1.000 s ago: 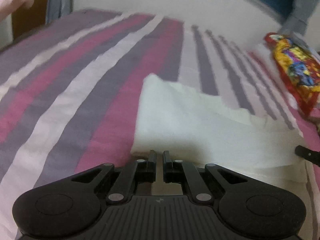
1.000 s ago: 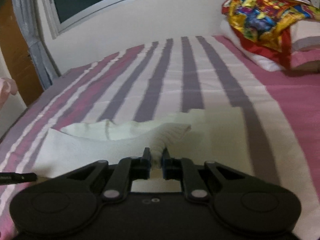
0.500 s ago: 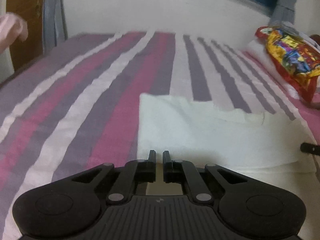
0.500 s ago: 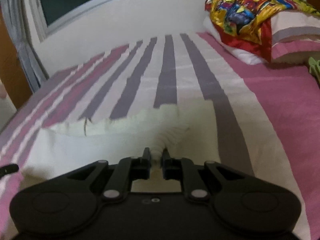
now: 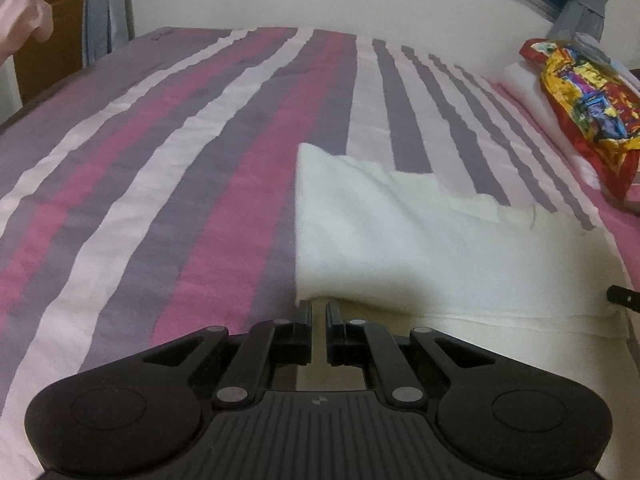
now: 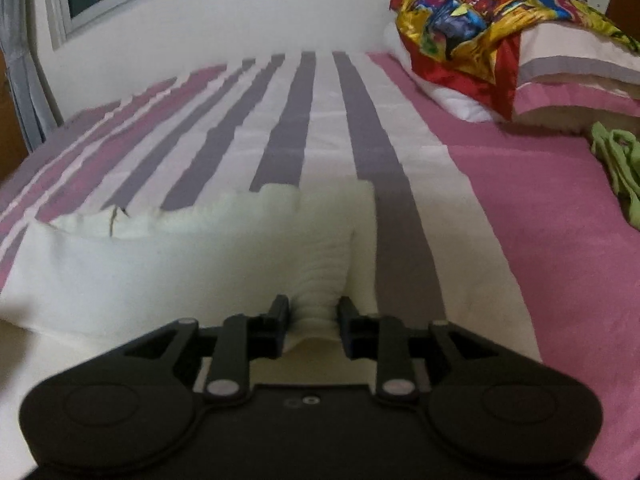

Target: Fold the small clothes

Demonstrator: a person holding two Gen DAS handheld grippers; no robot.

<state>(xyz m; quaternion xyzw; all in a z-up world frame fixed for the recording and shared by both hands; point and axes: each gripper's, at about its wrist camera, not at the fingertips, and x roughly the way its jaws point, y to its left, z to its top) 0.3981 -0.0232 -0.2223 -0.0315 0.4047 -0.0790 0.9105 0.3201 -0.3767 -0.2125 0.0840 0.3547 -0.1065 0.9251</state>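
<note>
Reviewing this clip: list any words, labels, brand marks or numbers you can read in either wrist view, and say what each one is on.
No readable text in either view.
Left gripper: a small pale mark on its ribbed housing, no letters to make out.
Right gripper: two tiny round marks on the housing, not legible.
Colourful cloth on the pillow: busy printed pattern, too blurred to tell whether it holds words.

Striped bedsheet, colourful cloth, pillow

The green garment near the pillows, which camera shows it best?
The right wrist view, and only that one: the green garment lies crumpled on the pink part of the bedsheet at the frame's right edge, partly cut off. The left wrist view does not show it at all.
</note>
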